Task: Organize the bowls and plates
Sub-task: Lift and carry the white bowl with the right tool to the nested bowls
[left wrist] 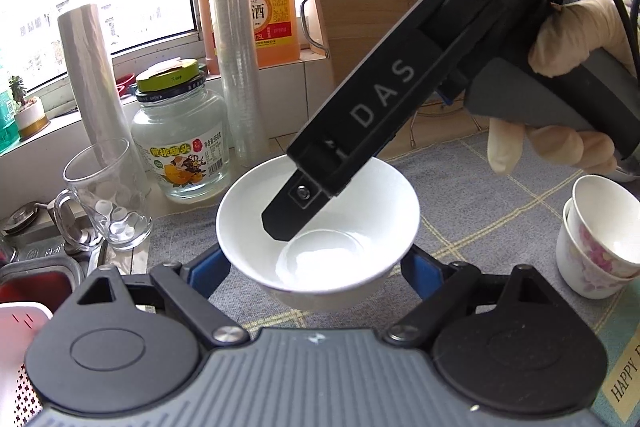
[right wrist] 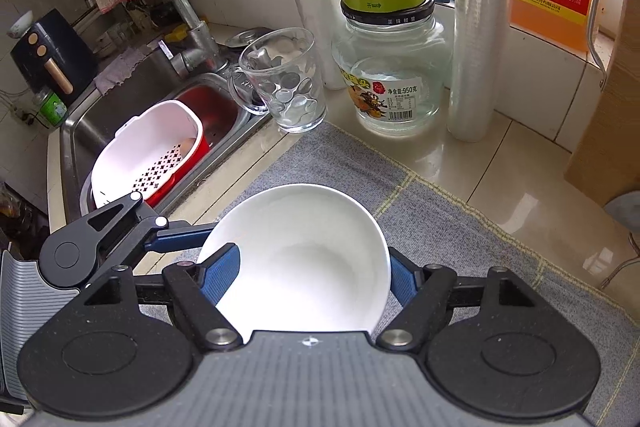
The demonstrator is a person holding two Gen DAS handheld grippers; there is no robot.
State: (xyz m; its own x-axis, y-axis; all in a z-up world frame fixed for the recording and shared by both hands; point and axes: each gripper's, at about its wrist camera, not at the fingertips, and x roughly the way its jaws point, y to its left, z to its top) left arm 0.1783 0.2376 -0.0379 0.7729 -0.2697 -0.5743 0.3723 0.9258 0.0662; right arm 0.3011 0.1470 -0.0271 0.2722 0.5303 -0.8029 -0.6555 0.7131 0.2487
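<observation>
- Left claw (left wrist: 316, 263): matte black hinged arms with ribbed blue pads. The pads press the outer wall of the bowl (left wrist: 320, 227) on its left and right sides, and the jaws stand wide around it.
- One bowl: smooth, glossy white ceramic, round and deep with a small flat bottom. It sits between both claws over the cloth (right wrist: 440, 227), near the sink (right wrist: 120, 115).
- Right claw (right wrist: 310, 275), held by a gloved hand (left wrist: 572, 39): it reaches down into the bowl from the far right and is closed onto it. Its left pad lies inside the bowl and its right pad against the outer wall.
- Cloth: grey woven fabric checked with thin yellow lines, laid on a glossy tiled counter.
- Far side: one dimpled glass mug (right wrist: 284, 79), one clear jar (right wrist: 390, 67) with a green lid, and two upright rolls of plastic film (left wrist: 232, 39).
- Right: two stacked flowered cups (left wrist: 596, 247).
- Steel sink, left: one white perforated strainer (right wrist: 152, 155).
</observation>
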